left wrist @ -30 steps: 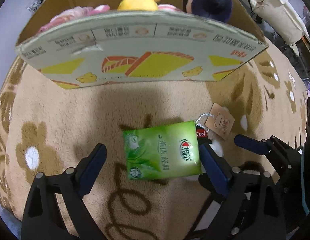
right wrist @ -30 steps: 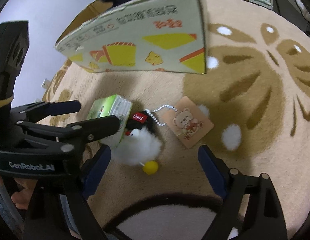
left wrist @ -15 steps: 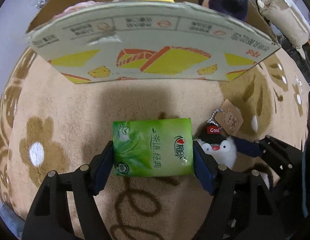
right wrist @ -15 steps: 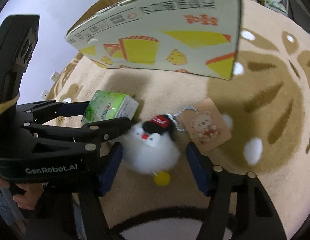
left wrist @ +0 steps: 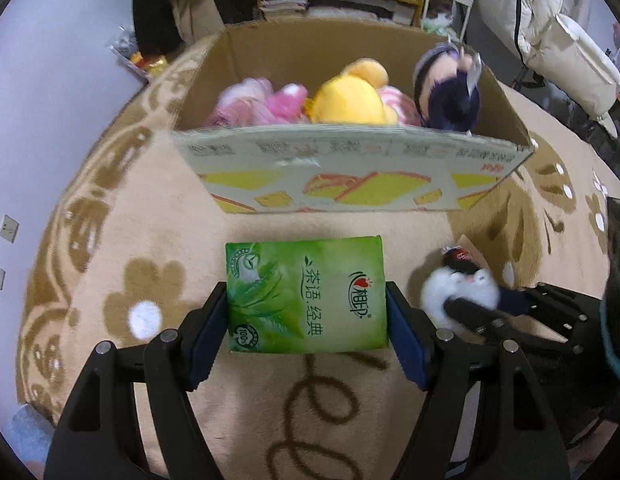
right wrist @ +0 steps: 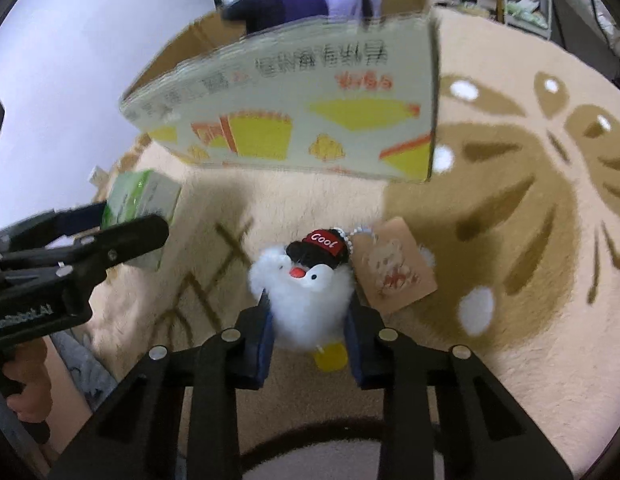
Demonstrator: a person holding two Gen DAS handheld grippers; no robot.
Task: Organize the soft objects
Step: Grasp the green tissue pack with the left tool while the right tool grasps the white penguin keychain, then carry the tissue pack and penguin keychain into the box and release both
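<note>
Green tissue pack (left wrist: 306, 294) is clamped in the left gripper (left wrist: 306, 320), fluffy white penguin keychain (right wrist: 308, 294) squeezed in the right gripper (right wrist: 308, 332), both just over the rug (left wrist: 150, 240). Cardboard box (left wrist: 349, 168) behind already holds several plushies (left wrist: 345, 102), so these two look like the last to go in.

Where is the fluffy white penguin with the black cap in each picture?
Left wrist view: the white penguin plush sits at the right edge, beside the green tissue pack.
Right wrist view: it is at centre, squeezed in the right hand-held gripper.
Shared landmark: the cardboard box behind it.
</note>
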